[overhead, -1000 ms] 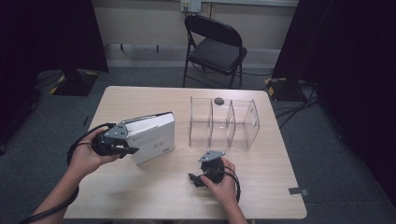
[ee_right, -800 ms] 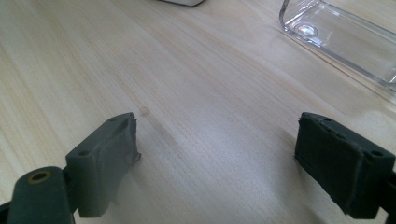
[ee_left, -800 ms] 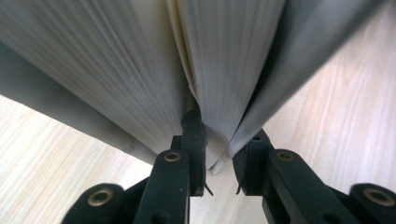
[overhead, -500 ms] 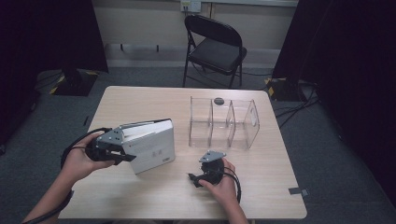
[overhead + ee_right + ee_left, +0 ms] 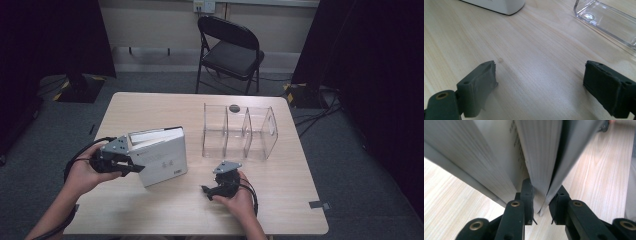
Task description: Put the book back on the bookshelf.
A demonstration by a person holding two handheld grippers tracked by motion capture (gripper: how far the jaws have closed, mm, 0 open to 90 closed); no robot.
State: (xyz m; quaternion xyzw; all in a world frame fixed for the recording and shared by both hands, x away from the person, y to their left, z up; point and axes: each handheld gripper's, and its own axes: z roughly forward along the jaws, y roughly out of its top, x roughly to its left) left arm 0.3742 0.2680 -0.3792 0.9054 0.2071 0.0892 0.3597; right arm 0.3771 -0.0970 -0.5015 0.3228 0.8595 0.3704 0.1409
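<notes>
Left gripper [image 5: 131, 167] pinches a slice of pages plus cover of the white book [image 5: 162, 157], left of the clear divider rack [image 5: 239, 131] and tilted up off the table [image 5: 165, 205]. Risk: pages slip or tear — the rest fans loose. Right gripper [image 5: 212, 191], in front of the rack, jaws spread wide, empty — can't steady it.

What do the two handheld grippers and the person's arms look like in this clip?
Both the left gripper and the right gripper are black, two-jawed tools, each topped by a grey three-cornered plate and trailing a black cable. Up close, brass-coloured rivets dot the jaw arms, and the right gripper's pads look dark and rubbery. The forearms are bare, with no sleeves visible.
</notes>
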